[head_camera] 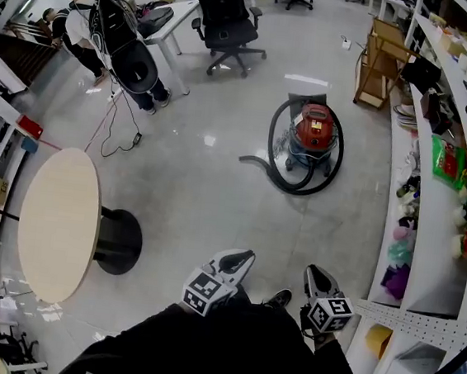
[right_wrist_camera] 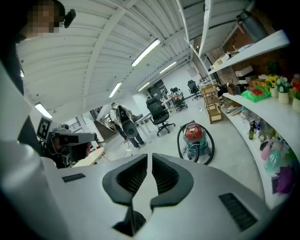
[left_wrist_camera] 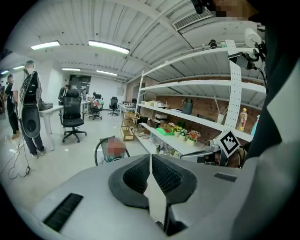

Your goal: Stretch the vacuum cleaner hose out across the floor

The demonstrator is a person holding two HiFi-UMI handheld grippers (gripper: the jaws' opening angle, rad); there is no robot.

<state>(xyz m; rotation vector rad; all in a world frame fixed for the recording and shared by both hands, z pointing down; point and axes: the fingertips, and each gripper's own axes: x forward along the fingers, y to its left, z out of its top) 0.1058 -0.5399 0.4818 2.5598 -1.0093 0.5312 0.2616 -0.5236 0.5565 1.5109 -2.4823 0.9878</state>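
1. left gripper (head_camera: 233,265) and right gripper (head_camera: 319,281): jaws of each pressed together, nothing between them;
2. hose (head_camera: 298,192) lies looped around the red vacuum cleaner (head_camera: 313,126) on the floor (head_camera: 208,188), ahead of both grippers and well apart from them;
3. hose's rear arc is hidden behind the vacuum cleaner; in the left gripper view the gripper's body cuts off its lower part.

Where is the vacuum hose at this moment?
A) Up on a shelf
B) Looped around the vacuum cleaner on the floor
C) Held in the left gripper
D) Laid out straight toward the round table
B: the black hose curls round the red-topped vacuum cleaner on the floor, while the left gripper and right gripper are both shut, empty and well short of it.
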